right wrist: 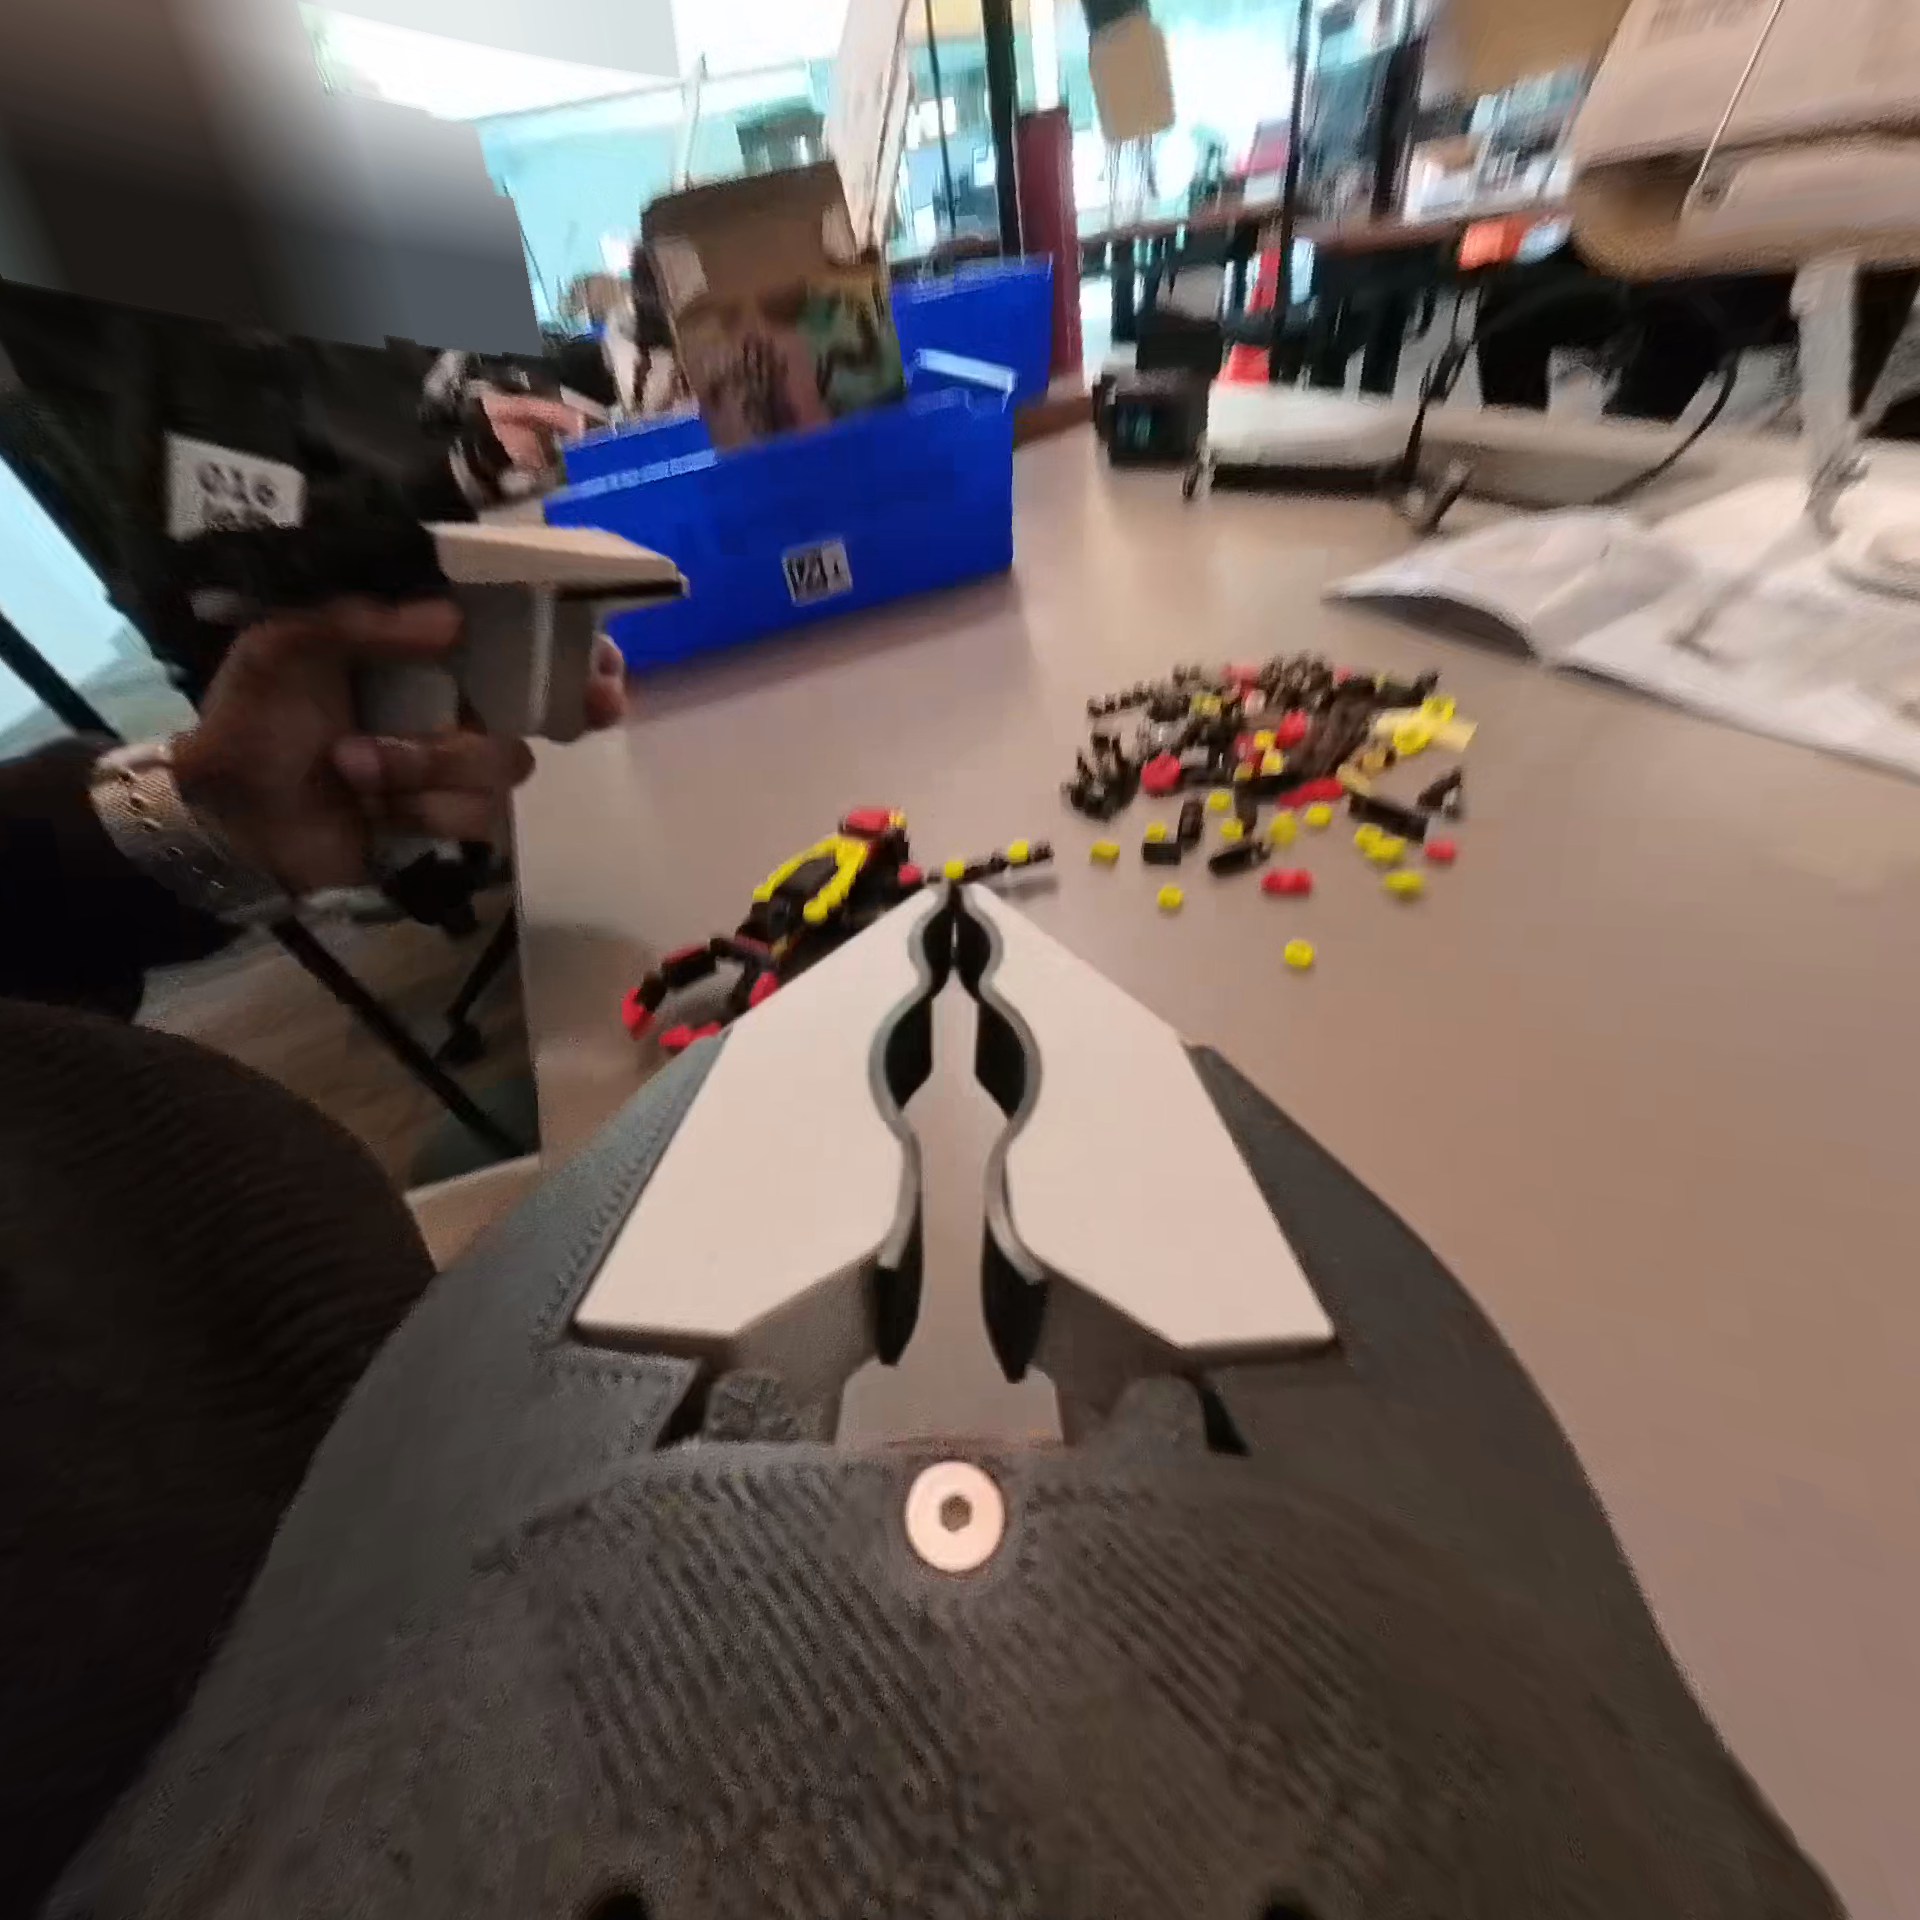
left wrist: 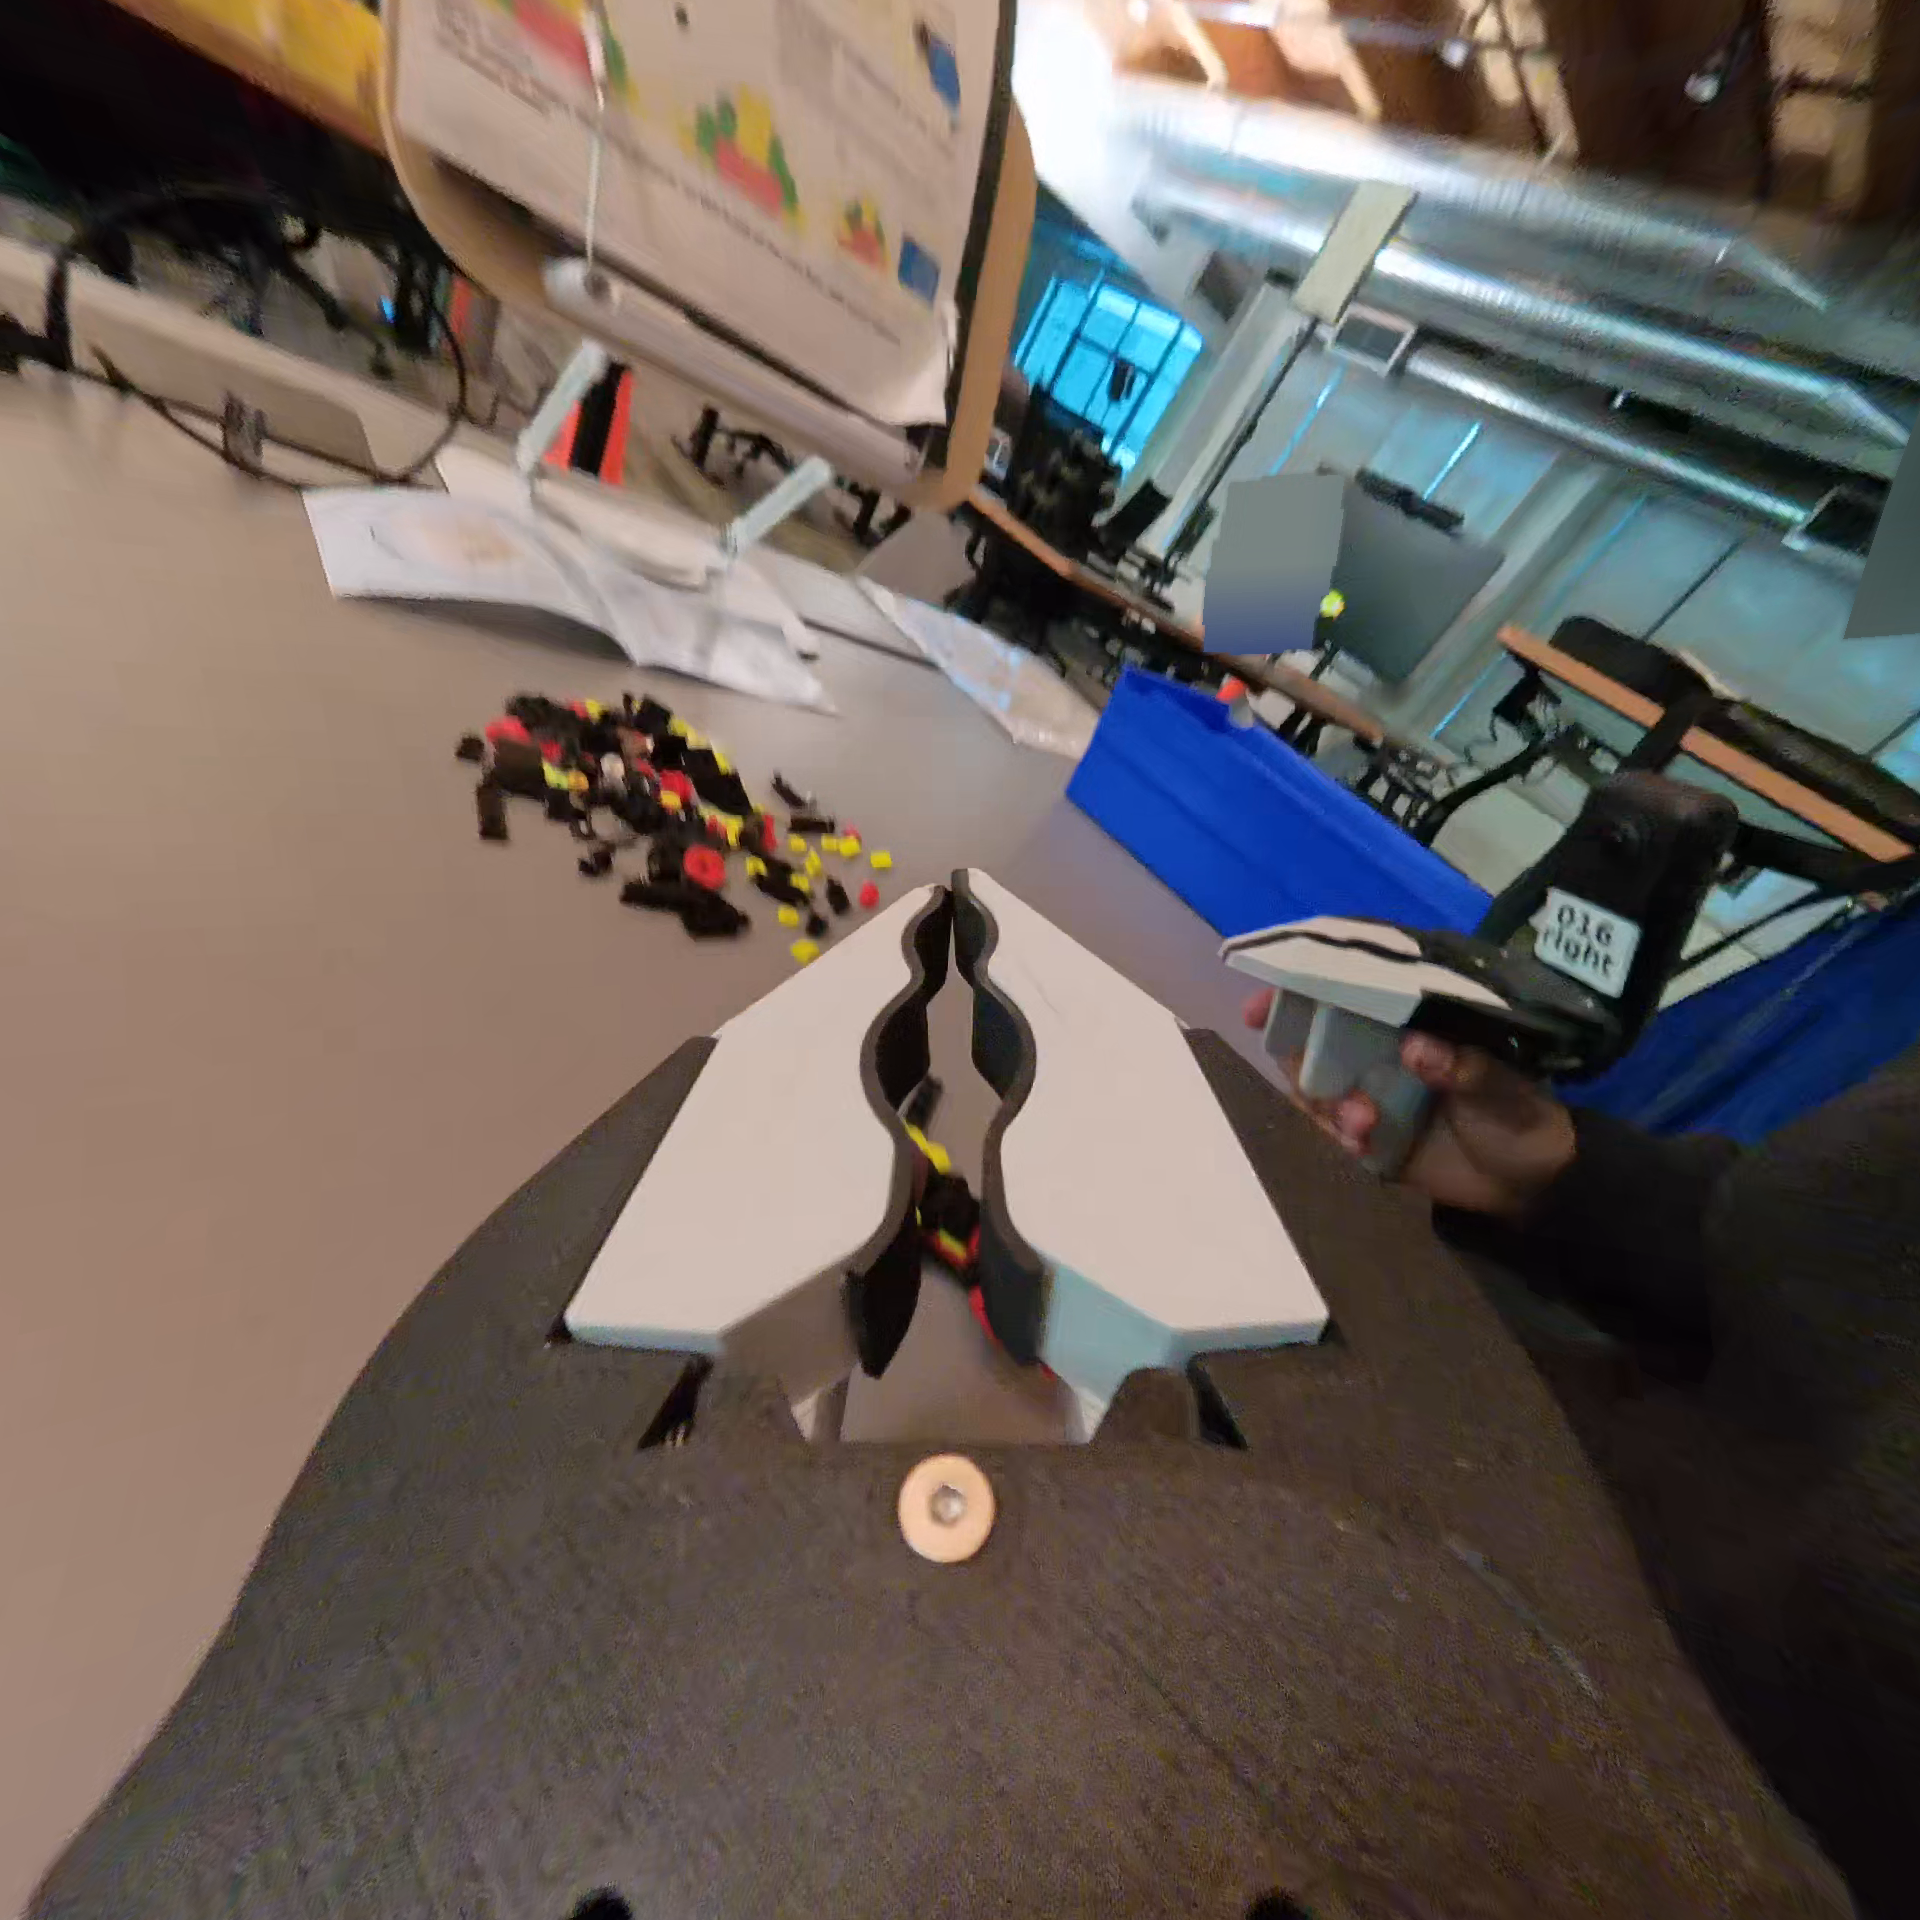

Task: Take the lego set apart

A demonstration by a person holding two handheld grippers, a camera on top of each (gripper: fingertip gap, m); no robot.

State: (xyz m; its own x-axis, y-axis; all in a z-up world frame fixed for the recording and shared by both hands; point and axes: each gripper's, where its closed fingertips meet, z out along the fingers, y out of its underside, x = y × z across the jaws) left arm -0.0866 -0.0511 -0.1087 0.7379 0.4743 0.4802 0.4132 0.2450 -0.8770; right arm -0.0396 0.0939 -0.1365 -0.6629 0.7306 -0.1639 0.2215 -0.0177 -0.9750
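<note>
A partly built black, yellow and red lego model [right wrist: 810, 914] lies on the grey table [right wrist: 1558, 1039]. In the right wrist view my right gripper [right wrist: 951, 904] is shut, with its tips in line with a thin studded strip of the model; I cannot tell if they touch. My left gripper [left wrist: 951, 894] is shut. Bits of the model [left wrist: 940, 1195] show through the gap between its fingers, below it. Each gripper shows in the other's view, hand-held in the air and shut: the right [left wrist: 1236, 948], the left [right wrist: 670, 577]. A pile of loose pieces [right wrist: 1278, 769] lies beyond the model and also shows in the left wrist view [left wrist: 644, 800].
A blue bin [right wrist: 790, 520] with boxes in it stands at the table's far side and also shows in the left wrist view [left wrist: 1247, 821]. An open instruction booklet [left wrist: 582, 582] lies behind the pile under a stand that carries a printed board [left wrist: 727, 156]. Cables run along the back.
</note>
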